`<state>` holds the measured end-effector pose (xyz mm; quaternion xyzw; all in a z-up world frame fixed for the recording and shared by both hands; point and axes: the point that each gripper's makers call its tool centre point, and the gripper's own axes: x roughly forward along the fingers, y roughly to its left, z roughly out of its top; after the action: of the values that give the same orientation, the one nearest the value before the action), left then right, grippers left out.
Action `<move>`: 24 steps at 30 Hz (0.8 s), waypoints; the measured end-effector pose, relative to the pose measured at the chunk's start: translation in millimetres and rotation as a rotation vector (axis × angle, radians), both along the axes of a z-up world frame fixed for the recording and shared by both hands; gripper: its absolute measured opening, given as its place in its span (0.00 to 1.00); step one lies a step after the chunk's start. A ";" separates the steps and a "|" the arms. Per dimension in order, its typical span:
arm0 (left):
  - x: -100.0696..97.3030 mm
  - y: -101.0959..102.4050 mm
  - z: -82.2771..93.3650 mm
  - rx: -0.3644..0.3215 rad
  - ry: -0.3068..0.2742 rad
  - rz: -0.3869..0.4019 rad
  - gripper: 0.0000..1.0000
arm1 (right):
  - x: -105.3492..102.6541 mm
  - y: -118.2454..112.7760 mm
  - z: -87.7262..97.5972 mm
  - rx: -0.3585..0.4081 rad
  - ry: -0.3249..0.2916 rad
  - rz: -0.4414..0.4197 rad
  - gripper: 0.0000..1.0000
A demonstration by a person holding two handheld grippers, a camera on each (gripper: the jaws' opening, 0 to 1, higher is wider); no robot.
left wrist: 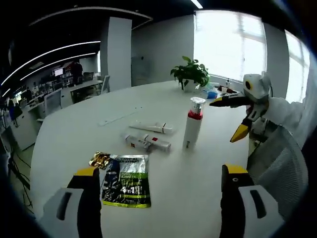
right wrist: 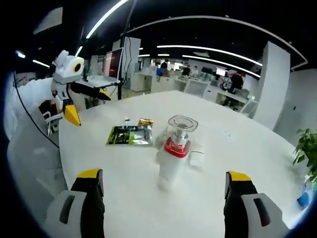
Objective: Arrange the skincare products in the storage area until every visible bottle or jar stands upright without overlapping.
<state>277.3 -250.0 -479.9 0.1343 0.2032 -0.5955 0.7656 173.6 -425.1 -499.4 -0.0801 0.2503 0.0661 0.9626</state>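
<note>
Bottle upright on table, ahead of wide-open right gripper; left gripper open too; tubes behind, labels unreadable.

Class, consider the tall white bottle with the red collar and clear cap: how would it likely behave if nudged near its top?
The tall white bottle stands upright, narrow for its height, so it probably tips easily. Once down, its round body would likely roll on the smooth white table. Its clear cap looks rigid, possibly slippery.
</note>
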 end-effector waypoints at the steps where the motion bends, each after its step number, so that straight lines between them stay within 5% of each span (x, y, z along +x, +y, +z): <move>1: -0.9 1.2 1.9 0.001 0.000 0.006 0.98 | -0.2 -0.6 -0.2 -0.004 0.000 -0.002 1.00; 24: 3.0 26.6 0.2 0.005 0.007 0.080 0.99 | -2.6 -1.0 0.9 -0.020 0.012 0.000 1.00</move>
<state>280.3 -223.4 -479.8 0.1259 0.2128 -0.5644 0.7876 171.0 -426.2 -498.5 -0.0893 0.2570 0.0640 0.9602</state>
